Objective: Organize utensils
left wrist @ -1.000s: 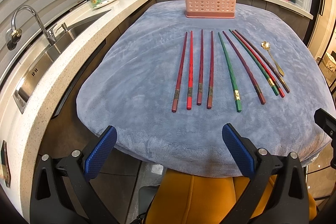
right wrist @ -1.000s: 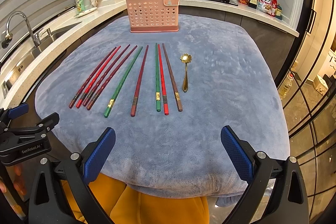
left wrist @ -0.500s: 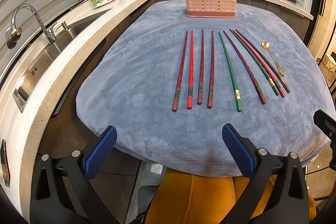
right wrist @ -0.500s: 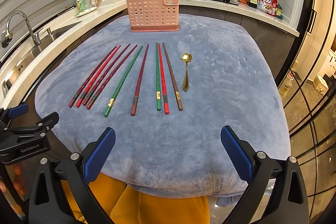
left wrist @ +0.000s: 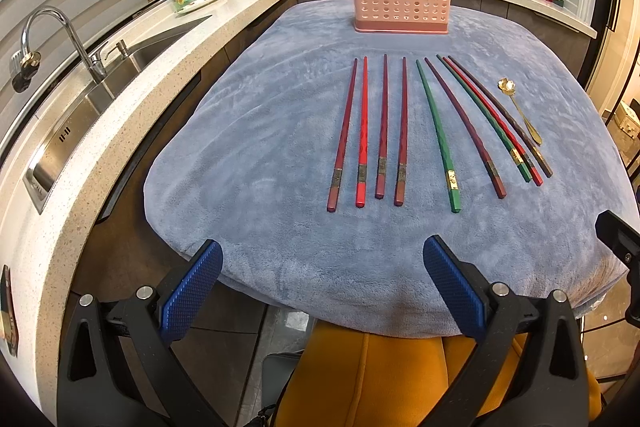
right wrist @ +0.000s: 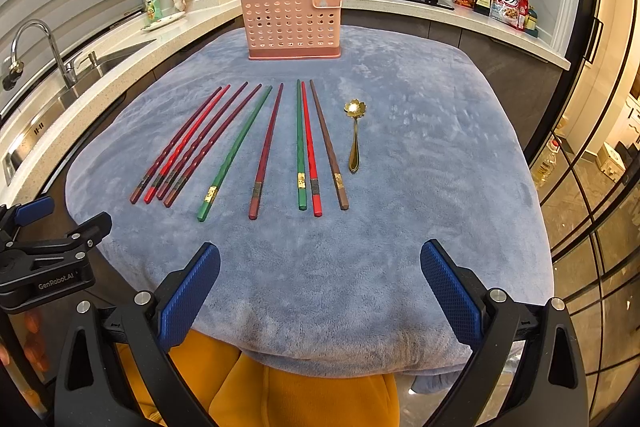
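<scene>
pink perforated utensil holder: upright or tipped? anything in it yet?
Upright: the pink perforated plastic utensil holder stands on its base on the blue fleece cloth. Nothing rises above its rim or shows through the holes; its inside is hidden.

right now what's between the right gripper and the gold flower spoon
Only bare blue-grey fleece cloth lies between the open right gripper and the gold flower-shaped spoon, as the right wrist view shows; the brown chopstick lies just left of that line.
</scene>
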Motion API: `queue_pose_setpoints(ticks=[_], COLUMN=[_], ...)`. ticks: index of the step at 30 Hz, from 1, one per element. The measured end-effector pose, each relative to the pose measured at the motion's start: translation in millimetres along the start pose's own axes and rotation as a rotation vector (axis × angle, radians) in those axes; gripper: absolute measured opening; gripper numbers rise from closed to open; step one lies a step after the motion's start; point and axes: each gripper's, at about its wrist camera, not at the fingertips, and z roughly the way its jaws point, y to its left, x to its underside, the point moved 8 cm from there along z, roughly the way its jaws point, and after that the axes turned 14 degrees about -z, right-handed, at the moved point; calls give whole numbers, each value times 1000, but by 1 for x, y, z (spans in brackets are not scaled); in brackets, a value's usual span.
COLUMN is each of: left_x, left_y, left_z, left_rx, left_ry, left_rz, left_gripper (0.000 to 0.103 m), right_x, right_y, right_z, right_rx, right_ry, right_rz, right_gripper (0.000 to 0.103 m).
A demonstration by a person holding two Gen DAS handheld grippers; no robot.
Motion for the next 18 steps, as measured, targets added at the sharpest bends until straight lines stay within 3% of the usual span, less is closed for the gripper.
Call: queue_pose_setpoints(ticks=[10, 13, 18], left_x=[1, -1, -10], left_y=[0, 6, 25], left_z=[3, 10, 29], left_rx=[16, 40, 16], left_ry=[16, 48, 75], left_rz=[-22, -65, -124], left_gripper=[96, 96, 96], right_x=[1, 3, 5], right_y=[0, -2, -10], right_z=[1, 6, 17], right_rx=[2, 1, 0], right_ry=[3, 11, 28], right_rz=[1, 9, 28], right_gripper=[96, 96, 96])
